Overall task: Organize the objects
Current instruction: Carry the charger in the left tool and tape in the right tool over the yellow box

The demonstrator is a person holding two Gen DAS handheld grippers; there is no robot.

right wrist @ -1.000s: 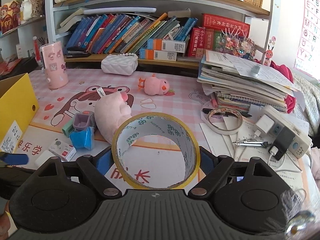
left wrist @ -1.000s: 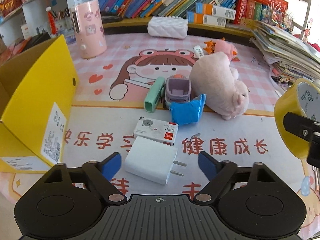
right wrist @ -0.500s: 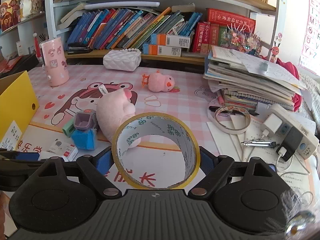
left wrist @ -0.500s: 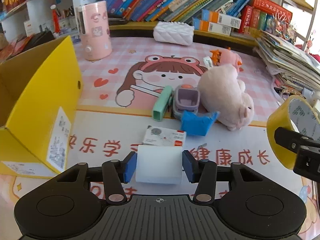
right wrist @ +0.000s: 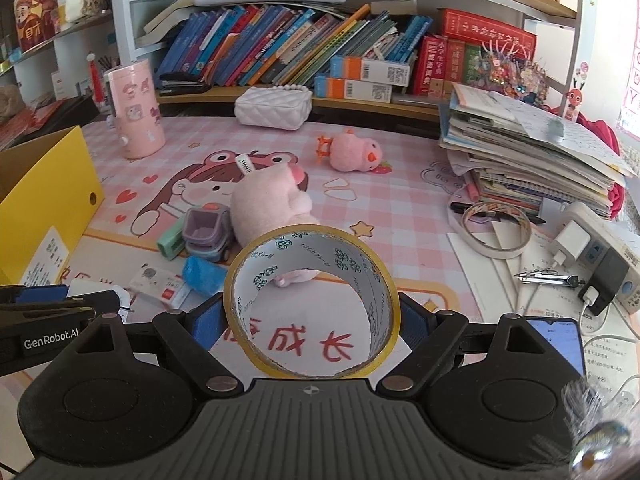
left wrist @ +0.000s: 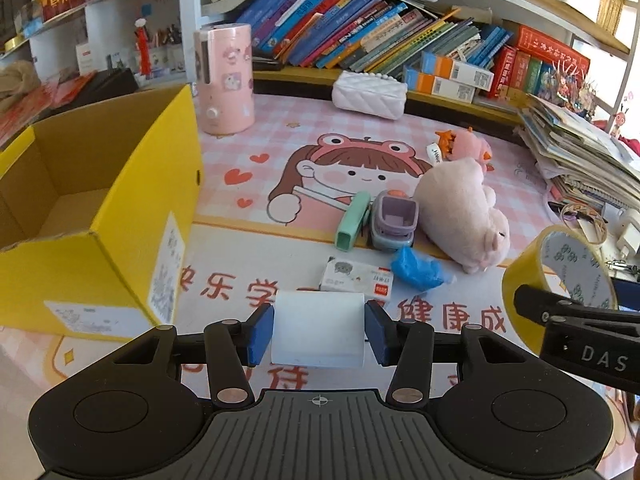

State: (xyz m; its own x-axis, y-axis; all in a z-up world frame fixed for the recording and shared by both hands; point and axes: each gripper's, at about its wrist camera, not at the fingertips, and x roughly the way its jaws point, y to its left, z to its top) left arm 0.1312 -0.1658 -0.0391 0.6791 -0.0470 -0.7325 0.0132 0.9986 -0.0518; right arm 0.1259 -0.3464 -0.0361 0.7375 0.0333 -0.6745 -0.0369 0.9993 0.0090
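Left tool (left wrist: pixel 318 334) grips the white charger (left wrist: pixel 318 328) clear of the bench (left wrist: pixel 248 160); right tool (right wrist: pixel 310 318) clamps the tape roll (right wrist: pixel 310 304). Recommended: carry the charger level over the yellow box (left wrist: pixel 92 216), lower inside, then release.

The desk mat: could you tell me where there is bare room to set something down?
Free: the pink check between the pink cylinder and small plush, and the yellow box interior. Crowded: around the big plush, and by the paper stack.
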